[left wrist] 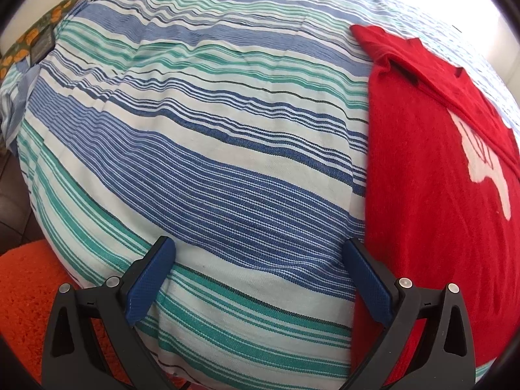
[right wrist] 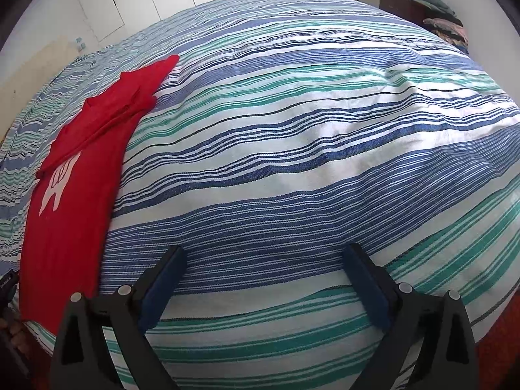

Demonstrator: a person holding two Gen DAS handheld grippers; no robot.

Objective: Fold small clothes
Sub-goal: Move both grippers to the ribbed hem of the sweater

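Hovering over bed (right wrist: pixel 292 136), left gripper (left wrist: pixel 260 276) and right gripper (right wrist: pixel 263 279) fingers spread, empty. Red shirt (right wrist: pixel 74 201) half-folded near bed edge; next fold needs grasp on hem.

We've got a bed (right wrist: pixel 292 123) with a blue, green and white striped cover, and one red shirt (right wrist: pixel 74 175) with a white print lying flat on it, folded partway, running up from the near edge.
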